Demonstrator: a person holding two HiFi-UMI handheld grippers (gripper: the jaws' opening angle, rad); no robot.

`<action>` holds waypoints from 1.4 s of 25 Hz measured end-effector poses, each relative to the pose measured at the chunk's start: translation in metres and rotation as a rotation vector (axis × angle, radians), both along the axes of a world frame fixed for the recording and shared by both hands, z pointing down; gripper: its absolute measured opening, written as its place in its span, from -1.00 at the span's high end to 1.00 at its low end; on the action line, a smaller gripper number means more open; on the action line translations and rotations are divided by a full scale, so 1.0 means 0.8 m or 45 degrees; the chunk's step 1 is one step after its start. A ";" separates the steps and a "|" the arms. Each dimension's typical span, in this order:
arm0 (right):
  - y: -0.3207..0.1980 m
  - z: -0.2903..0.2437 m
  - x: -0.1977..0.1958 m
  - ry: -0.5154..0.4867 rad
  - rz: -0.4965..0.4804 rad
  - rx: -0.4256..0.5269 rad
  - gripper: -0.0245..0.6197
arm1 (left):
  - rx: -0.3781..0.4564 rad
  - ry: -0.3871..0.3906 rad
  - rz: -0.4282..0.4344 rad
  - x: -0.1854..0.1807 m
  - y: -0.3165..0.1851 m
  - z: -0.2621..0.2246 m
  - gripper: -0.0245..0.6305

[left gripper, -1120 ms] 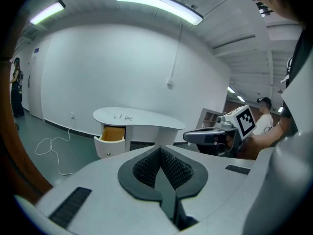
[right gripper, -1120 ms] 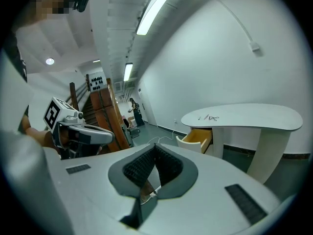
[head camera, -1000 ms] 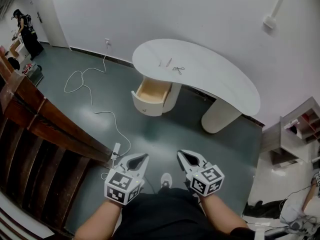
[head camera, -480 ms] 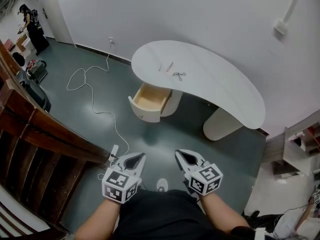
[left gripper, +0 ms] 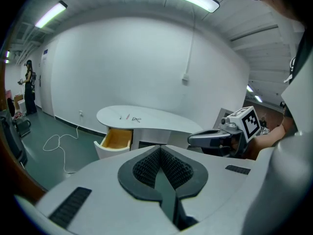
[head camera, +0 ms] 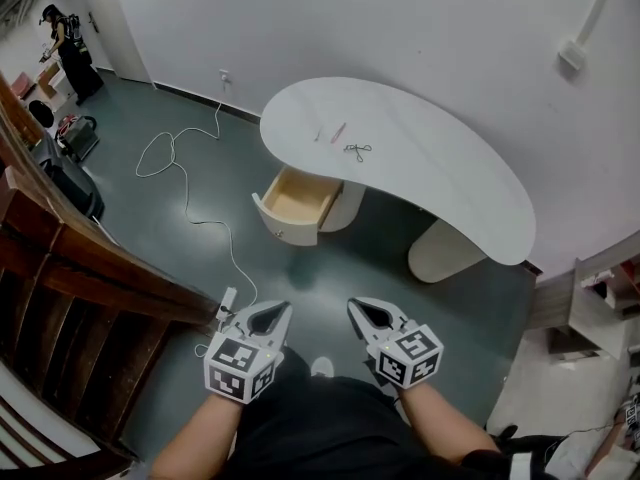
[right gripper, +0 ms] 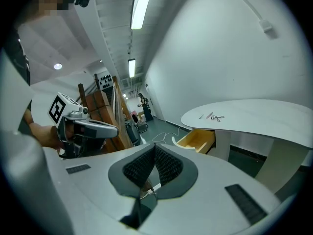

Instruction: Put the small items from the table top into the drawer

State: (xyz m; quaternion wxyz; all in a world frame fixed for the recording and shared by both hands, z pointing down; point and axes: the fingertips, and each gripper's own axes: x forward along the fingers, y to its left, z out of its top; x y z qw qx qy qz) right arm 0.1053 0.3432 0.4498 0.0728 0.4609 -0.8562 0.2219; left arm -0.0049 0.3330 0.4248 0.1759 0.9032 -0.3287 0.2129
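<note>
1. Person (head camera: 66,40): stands far left at the back of the room, well apart from everything else.
2. Wooden railing (head camera: 95,268): runs on a slant down the left side of the head view, dark brown.
3. White cable (head camera: 185,183): lies in loose loops on the green floor, from the far wall down to near the railing's foot.
4. Left gripper (head camera: 288,306): sits low in front of the body and points toward the table, well apart from it. Clenched, pads pressed tip to tip, nothing between them.
5. Drawer (head camera: 295,203): juts out open from the rounded pedestal under the table's left end, with light wood showing inside.
6. Pale stick (head camera: 320,134) and pink stick (head camera: 338,132): lie side by side on the table top near its left end, above the drawer and outside it.
7. Right gripper (head camera: 351,303): sits level with the left one, just beside it. Likewise clenched shut and empty.
8. Dark wiry item (head camera: 357,151): lies on the table top just to the right of the two sticks. Too small to identify.
9. Table (head camera: 450,188): white and kidney-shaped, stands against the white wall, with a second rounded pedestal under its right end.
10. Shelf unit (head camera: 600,298): shows at the far right edge, near the table's right end.
</note>
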 end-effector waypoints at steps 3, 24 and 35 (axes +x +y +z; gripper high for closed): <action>-0.006 0.003 0.005 0.000 0.000 -0.003 0.90 | 0.011 0.013 -0.009 0.003 -0.016 -0.004 0.88; -0.148 0.025 0.003 0.066 0.009 -0.042 0.90 | -0.042 0.004 0.031 -0.002 -0.160 0.031 0.88; -0.287 0.018 -0.009 0.082 0.095 -0.087 0.90 | -0.037 0.001 0.142 -0.001 -0.311 0.019 0.88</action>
